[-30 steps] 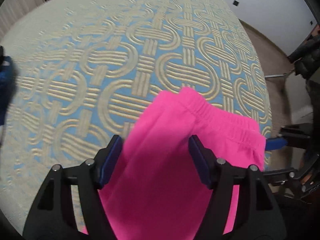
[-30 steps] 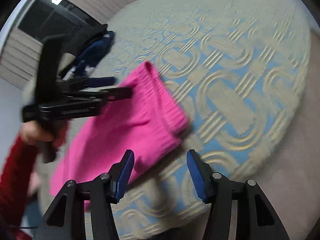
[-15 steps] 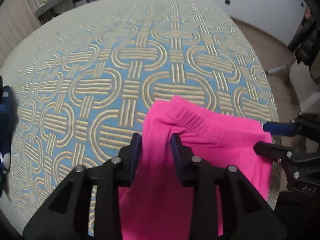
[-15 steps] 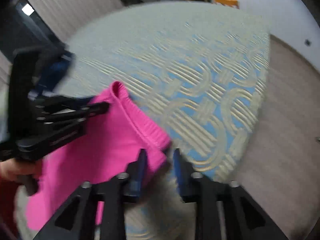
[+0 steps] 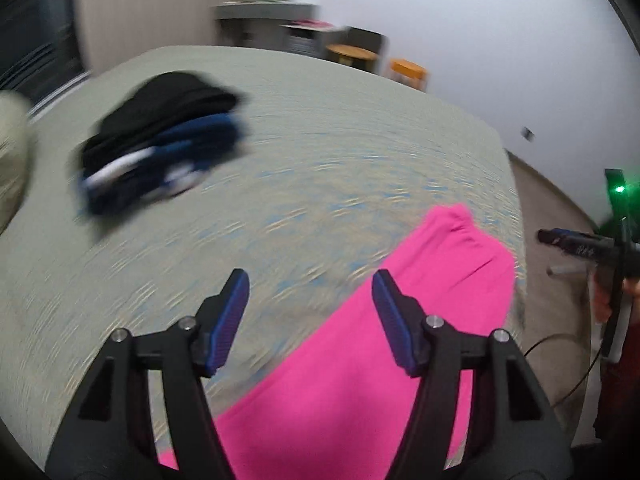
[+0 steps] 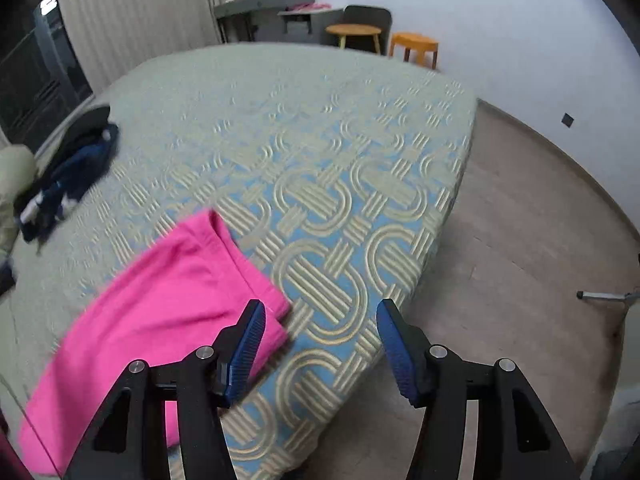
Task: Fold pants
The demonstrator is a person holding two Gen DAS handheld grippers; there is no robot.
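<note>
Bright pink pants (image 5: 360, 360) lie flat on the patterned bed cover, waistband end toward the bed's near corner; they also show in the right wrist view (image 6: 160, 312). My left gripper (image 5: 310, 312) is open and empty, raised above the bed with the pants under its right finger. My right gripper (image 6: 320, 340) is open and empty, above the bed edge just right of the waistband. The right gripper also shows at the right edge of the left wrist view (image 5: 576, 244).
The bed (image 6: 320, 140) has a grey-blue cover with a looped pattern. A pile of dark blue and black clothes (image 5: 160, 140) lies at the far left, also in the right wrist view (image 6: 68, 172). Wooden floor (image 6: 520, 260) lies right of the bed. Stools (image 6: 414, 46) stand by the far wall.
Both grippers were shut on the pink waistband half a second ago. Both have opened, let go of it and lifted back. The pants now lie flat on the bed.
</note>
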